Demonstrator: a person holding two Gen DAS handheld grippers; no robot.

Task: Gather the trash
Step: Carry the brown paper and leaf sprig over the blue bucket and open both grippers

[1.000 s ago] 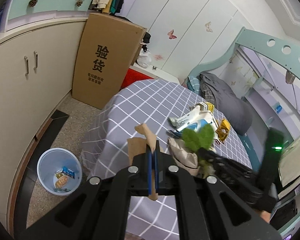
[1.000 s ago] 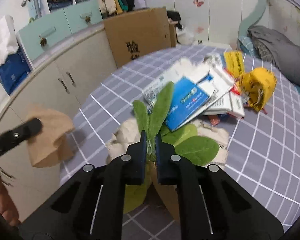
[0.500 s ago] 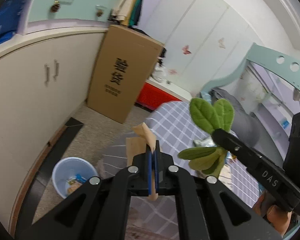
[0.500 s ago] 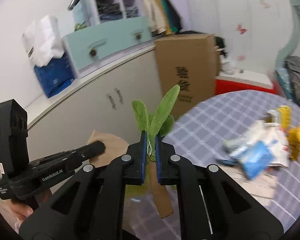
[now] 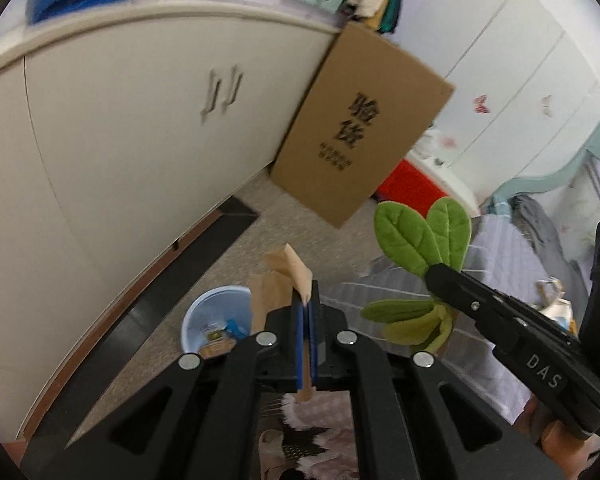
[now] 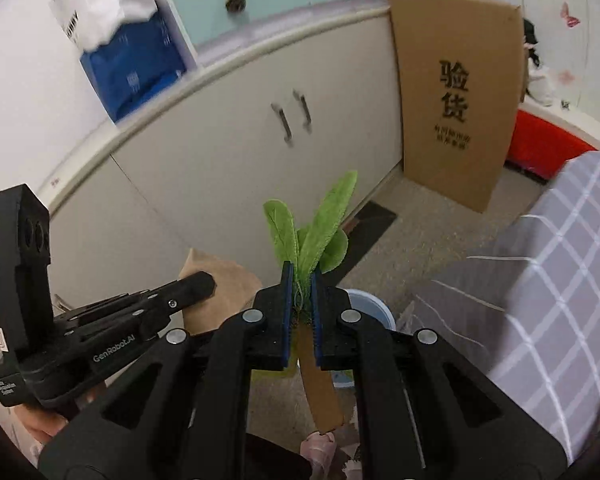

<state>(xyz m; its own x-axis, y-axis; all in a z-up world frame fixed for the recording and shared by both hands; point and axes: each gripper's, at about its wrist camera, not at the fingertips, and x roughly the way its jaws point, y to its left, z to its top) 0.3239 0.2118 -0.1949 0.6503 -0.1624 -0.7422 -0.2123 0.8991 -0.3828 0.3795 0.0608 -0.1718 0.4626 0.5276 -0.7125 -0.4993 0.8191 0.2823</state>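
My left gripper is shut on a crumpled piece of brown paper, which sticks up past the fingertips. Just ahead and below stands a light blue waste bin on the floor, with a few wrappers inside. My right gripper holds a bunch of green fabric leaves by the stem, with a brown strip hanging below. Its jaws are opening, and the stem is still between the pads. Under it the bin's rim shows. Each gripper appears in the other's view, the right gripper and the left gripper.
A long cream cabinet runs along the wall behind the bin. A tall cardboard box leans against it. The table with a grey checked cloth is on the right. A dark mat lies on the floor, with a red box beyond.
Both grippers have swung away from the table and its litter toward the cabinet and floor, carrying the paper and the leaves. The blue bin now lies just ahead beneath them.
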